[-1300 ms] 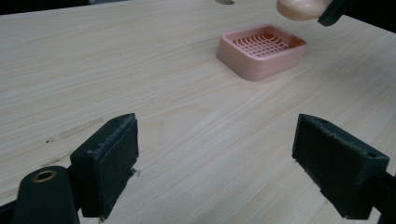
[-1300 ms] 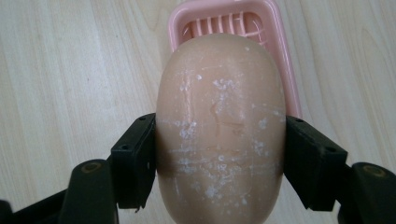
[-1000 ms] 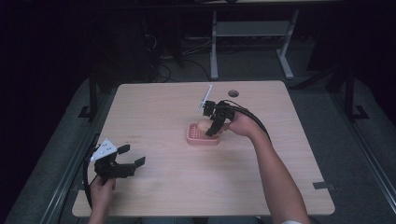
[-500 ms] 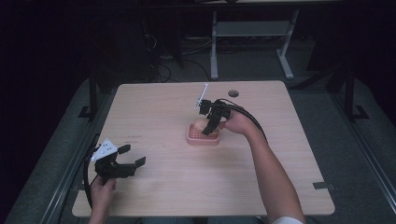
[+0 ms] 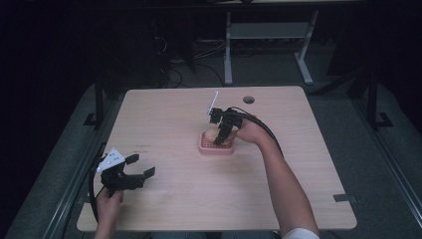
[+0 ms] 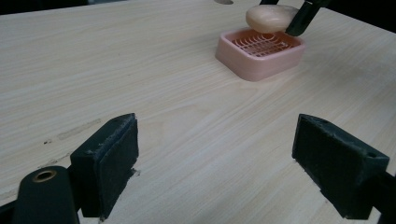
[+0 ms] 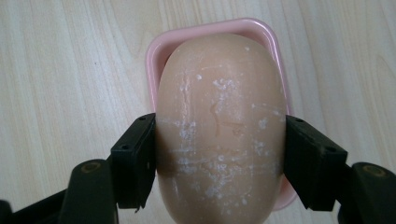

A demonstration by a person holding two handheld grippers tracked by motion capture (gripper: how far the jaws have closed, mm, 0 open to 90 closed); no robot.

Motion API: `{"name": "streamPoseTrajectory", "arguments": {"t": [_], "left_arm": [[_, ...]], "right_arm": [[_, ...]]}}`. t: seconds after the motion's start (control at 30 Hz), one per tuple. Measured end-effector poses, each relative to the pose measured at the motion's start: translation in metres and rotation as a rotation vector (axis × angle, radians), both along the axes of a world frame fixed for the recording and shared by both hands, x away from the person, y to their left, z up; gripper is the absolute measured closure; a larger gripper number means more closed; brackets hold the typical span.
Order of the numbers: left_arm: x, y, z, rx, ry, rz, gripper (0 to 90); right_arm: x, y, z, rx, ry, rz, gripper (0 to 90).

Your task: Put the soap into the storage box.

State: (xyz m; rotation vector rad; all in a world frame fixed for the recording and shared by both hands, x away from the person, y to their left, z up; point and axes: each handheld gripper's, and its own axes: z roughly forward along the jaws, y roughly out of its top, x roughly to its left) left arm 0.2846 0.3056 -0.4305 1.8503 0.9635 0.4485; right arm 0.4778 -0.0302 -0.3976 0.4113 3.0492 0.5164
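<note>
One soap bar [image 7: 219,135], right gripper [image 7: 219,158] clamped, above dish [image 6: 259,52]

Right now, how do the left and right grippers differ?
The right gripper is shut on the soap, its pads pressed against both sides; the left gripper stands wide open with nothing between its jaws. The right gripper is held over the pink dish mid-table; the left gripper sits low near the table's near-left corner, away from the dish. Both are black, two-jawed and hand-held.
</note>
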Motion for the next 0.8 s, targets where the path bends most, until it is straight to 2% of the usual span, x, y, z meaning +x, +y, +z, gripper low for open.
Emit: {"name": "streamPoseTrajectory", "arguments": {"t": [0.3, 0.8], "left_arm": [[0.0, 0.001, 0.0, -0.005, 0.0, 0.003, 14.2], [0.0, 0.002, 0.0, -0.007, 0.001, 0.008, 14.3]], "right_arm": [[0.003, 0.005, -0.009, -0.022, 0.02, 0.008, 31.8], [0.008, 0.006, -0.016, -0.025, 0.037, 0.006, 31.7]]}}
